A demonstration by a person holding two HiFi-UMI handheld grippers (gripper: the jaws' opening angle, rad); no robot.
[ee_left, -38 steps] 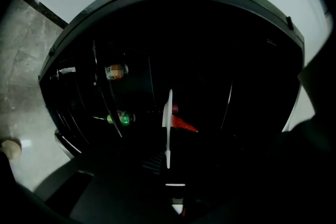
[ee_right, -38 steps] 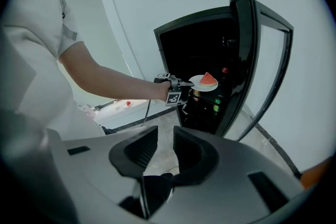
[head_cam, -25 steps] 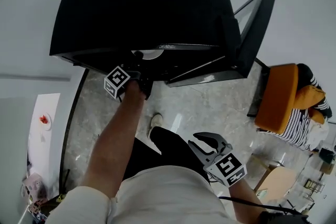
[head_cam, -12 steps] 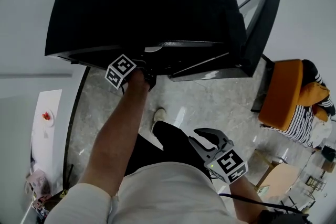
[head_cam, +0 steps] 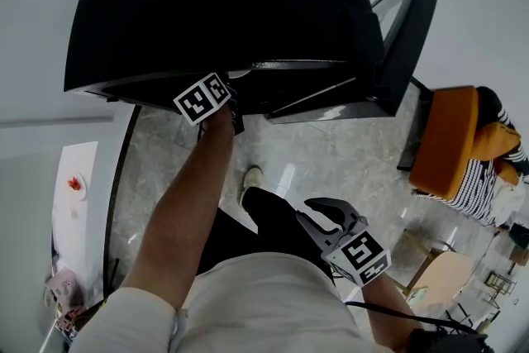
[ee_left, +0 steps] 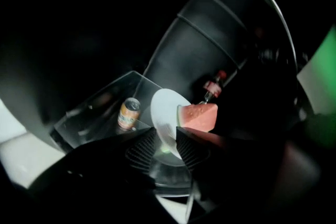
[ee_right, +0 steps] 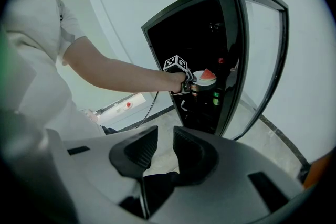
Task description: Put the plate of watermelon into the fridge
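Observation:
The black fridge [head_cam: 223,4] stands with its door [head_cam: 405,29] swung open. My left gripper [head_cam: 216,102] reaches into it from the front. In the left gripper view a white plate [ee_left: 165,107] carries a red watermelon wedge [ee_left: 198,117] inside the dark fridge. The plate's near rim lies between the jaws of the left gripper [ee_left: 167,134], which are opening, with a gap on either side of the rim. The right gripper view shows the watermelon [ee_right: 206,75] on a shelf. My right gripper [head_cam: 318,215] hangs by my hip, slightly open and holding nothing.
An orange drink can [ee_left: 127,114] stands on a glass shelf [ee_left: 100,107] left of the plate, and a red-capped bottle [ee_left: 212,89] behind it. An orange chair [head_cam: 446,145] with a person in stripes is at the right. A white table [head_cam: 70,194] runs along the left wall.
My left gripper's marker cube has moved up and further towards the fridge opening and has turned a little. The right gripper has hardly moved.

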